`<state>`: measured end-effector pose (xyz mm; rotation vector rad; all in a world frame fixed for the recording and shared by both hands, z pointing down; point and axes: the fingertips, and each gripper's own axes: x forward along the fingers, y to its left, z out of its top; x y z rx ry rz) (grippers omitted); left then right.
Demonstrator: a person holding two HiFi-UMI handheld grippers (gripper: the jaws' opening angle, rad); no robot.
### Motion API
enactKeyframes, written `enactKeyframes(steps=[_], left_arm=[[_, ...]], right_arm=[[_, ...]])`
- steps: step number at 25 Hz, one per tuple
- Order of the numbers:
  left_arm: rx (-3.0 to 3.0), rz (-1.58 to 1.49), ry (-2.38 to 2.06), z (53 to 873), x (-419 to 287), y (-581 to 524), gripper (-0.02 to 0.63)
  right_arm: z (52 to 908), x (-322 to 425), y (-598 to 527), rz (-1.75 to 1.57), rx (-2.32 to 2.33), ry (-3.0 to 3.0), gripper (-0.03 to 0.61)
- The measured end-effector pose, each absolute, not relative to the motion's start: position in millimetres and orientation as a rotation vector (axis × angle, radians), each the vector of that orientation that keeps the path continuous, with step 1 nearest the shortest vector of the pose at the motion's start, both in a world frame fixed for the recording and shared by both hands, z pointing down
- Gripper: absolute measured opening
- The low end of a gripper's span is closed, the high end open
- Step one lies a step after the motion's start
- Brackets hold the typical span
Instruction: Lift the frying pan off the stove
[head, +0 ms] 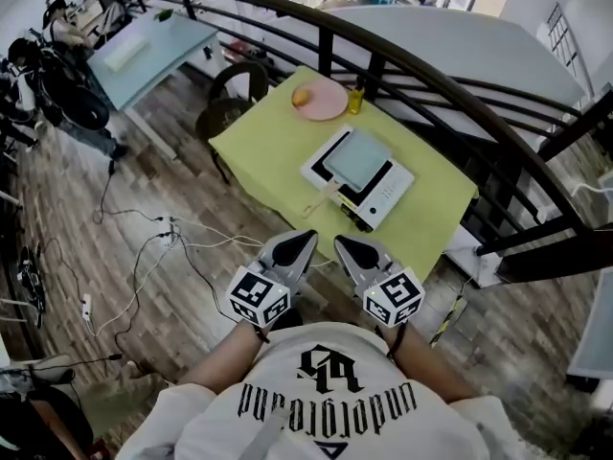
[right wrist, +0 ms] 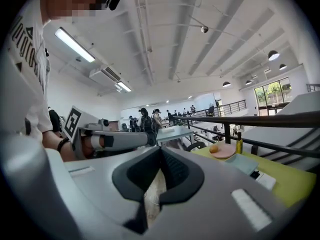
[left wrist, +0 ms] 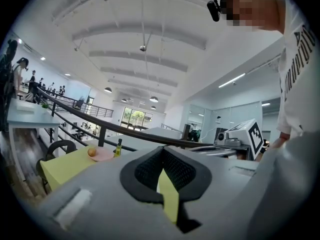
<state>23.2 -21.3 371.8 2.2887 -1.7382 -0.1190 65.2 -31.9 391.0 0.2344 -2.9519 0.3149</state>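
two grippers, left gripper (head: 293,249) and right gripper (head: 352,251), jaws together on nothing, well short of the table (head: 259,134). one frying pan (head: 356,158), square, flat on the stove (head: 388,193) mid-table. likely rigid, moderately heavy, smooth; best taken by its pale handle (head: 324,197), close to the pan body.

Frying pan (head: 356,158) on stove (head: 391,192); plate (head: 321,100) behind it.

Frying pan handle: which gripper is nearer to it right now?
Left, narrowly. The left gripper is just short of the frying pan handle, almost in line with its free end. The right gripper is alongside, offset to the handle's right. Neither touches it.
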Motion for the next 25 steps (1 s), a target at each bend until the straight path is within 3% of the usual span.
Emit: enactKeyframes(steps=[14,25], left_arm=[[2.446,-0.074,-1.467,375,-117,-52,0.006],[2.474,0.031,-1.302,409,-127,-81,0.006]], right_arm=[[396,-63,-67,0.405,0.576,-2.899,0.002],[431,-62,-92,0.524,0.722,-2.822,0.002]])
